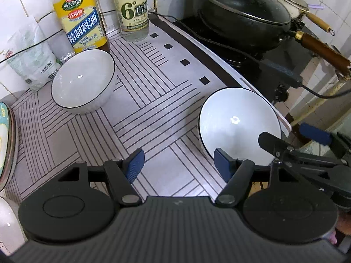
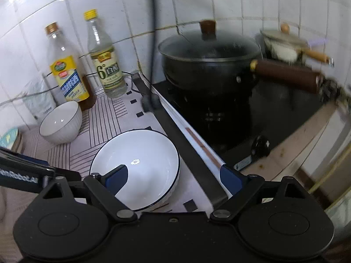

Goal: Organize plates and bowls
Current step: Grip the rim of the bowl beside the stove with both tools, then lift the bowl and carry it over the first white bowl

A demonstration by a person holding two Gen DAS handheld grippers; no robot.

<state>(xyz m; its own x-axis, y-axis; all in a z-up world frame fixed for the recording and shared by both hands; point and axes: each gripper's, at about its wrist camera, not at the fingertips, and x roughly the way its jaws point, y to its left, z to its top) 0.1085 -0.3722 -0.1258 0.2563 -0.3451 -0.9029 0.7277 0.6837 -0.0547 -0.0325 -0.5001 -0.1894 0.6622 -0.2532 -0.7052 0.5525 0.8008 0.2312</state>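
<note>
bowls sit on the striped mat (image 1: 153, 100): one (image 1: 83, 81) upper left by the bottles (image 1: 81, 19), one (image 1: 239, 127) lower right at the mat's edge beside the stove (image 1: 241, 50). left gripper (image 1: 178, 165) points steeply down over bare mat, jaws apart, nothing between them. right gripper (image 2: 173, 177) angles down with jaws wide, one finger (image 2: 117, 178) over the near bowl's (image 2: 136, 166) inside, the other outside past its rim, above the mat's edge; no pad presses on it. plates (image 1: 6, 144) stack at the left edge.
</note>
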